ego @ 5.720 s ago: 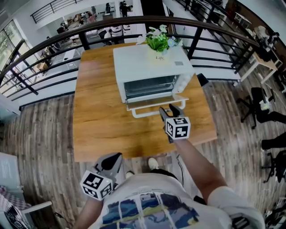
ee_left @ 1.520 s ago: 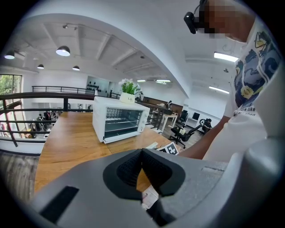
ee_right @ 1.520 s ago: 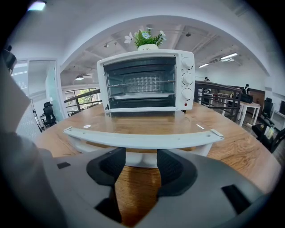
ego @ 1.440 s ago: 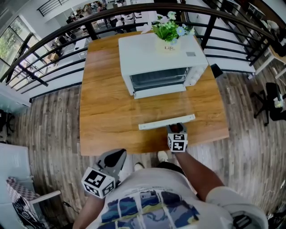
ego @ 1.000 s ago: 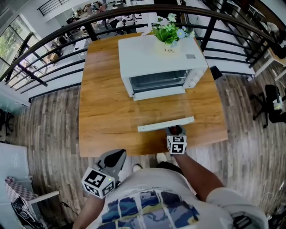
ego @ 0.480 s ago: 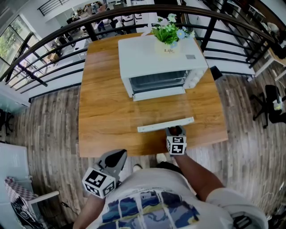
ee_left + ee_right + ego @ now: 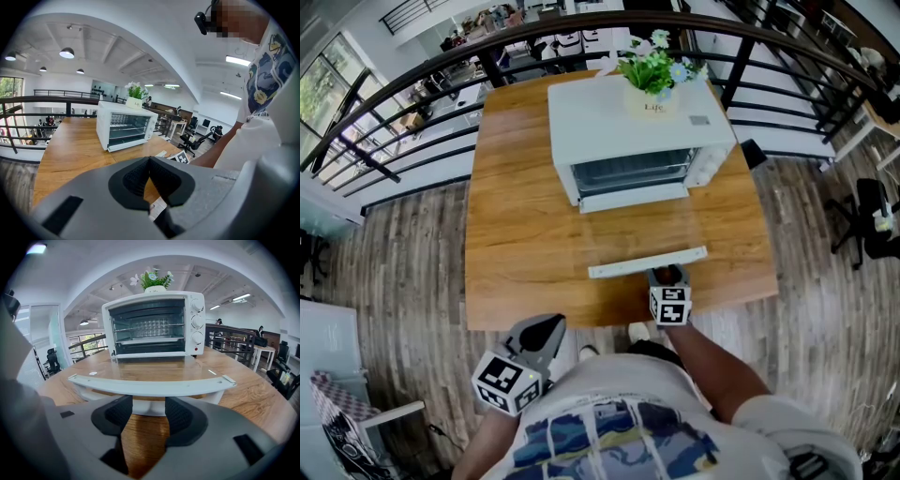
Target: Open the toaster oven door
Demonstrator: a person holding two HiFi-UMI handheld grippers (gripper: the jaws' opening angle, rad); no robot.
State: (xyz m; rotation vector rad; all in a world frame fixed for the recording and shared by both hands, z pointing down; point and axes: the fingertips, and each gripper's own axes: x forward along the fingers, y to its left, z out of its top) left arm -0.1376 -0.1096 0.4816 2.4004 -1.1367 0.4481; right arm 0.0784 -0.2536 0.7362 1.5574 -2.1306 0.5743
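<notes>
Right gripper view shows door handle (image 7: 150, 386) just beyond parted claw (image 7: 147, 405).

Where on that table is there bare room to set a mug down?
Bare wood runs from the toaster oven and its open door out to the table's left edge. A narrower strip lies right of the door. The middle front is crowded: door flat, right gripper at its handle.
</notes>
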